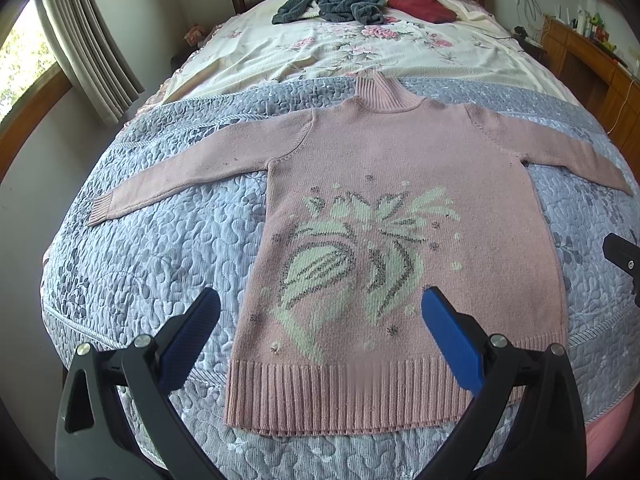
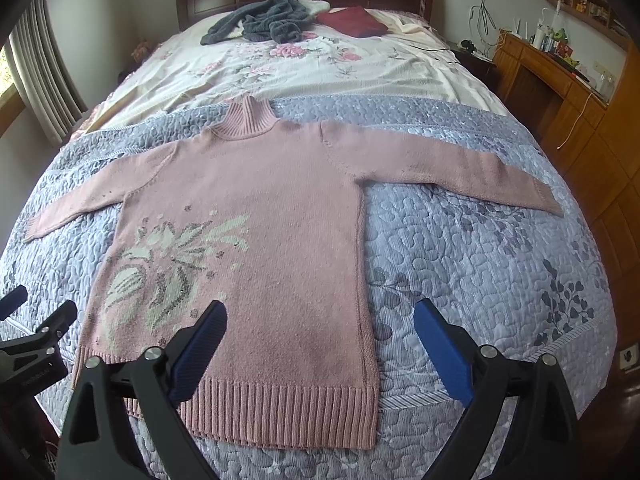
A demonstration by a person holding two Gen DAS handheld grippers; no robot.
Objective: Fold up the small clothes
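Fingers of the left gripper stand wide apart, blue pads bare, nothing between them; they hover over the lower body of the pink sweater, above its ribbed hem. Right gripper likewise released, jaws spread over the sweater's right side edge and hem corner, one pad above the knit, the other above the grey quilt. Sweater lies flat, front up, on the quilt at the foot of the bed, turtleneck collar pointing toward the headboard, both sleeves spread straight out sideways. Judged handling: soft, limp knit, light to moderate in weight, stretchy; it will sag and drape from any pinch, and it may drag on the quilted surface. Ribbed cuffs and hem look thicker, so these, with the shoulder seams, are the likely best pinch points. Sleeve cuff first seems sensible. Grey and red garments lie well apart near the headboard.
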